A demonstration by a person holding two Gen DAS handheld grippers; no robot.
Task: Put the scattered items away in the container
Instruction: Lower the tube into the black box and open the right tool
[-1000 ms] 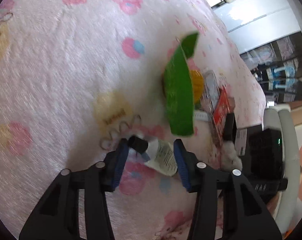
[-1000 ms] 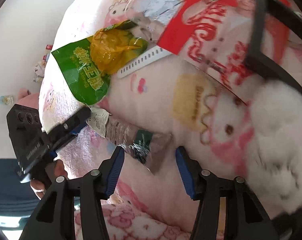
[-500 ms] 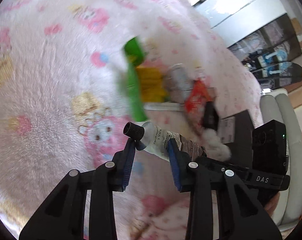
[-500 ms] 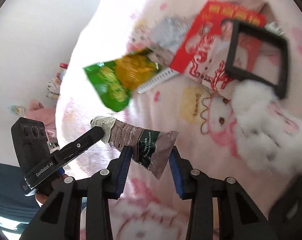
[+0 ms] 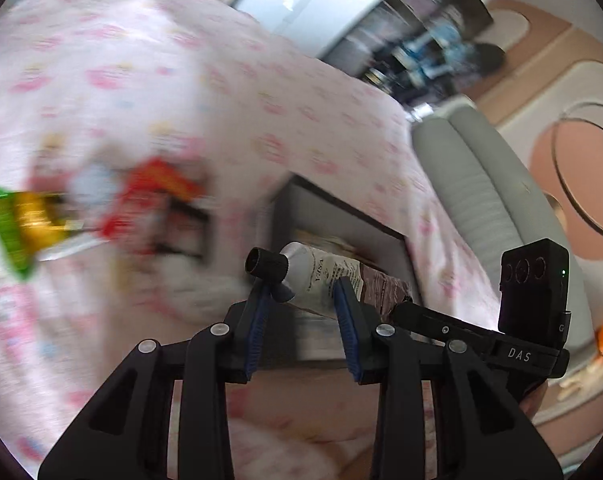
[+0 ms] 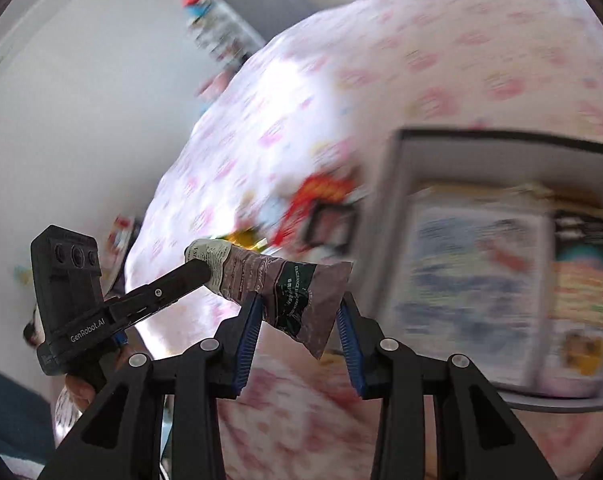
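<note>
Between both claws hangs the tube [image 5: 325, 276], cap end pinched by the left claw [image 5: 301, 300], crimped tail by the right claw [image 6: 297, 304]. Its long axis spans them. From the right claw, the box [image 6: 405, 184] lies at two o'clock, near.

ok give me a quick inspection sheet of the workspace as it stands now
surface: pink cartoon-print blanket over a bed, blurred by motion
job's things: cream tube with black cap, held at both ends; grey box already holding printed packets
clutter: green and yellow snack bag, red packet, black frame, all on the blanket
grippers: left gripper jaws shut on the tube's cap end; right gripper jaws shut on its crimped end
cables: nothing seen
surroundings: white wall, grey padded headboard, dark shelving
</note>
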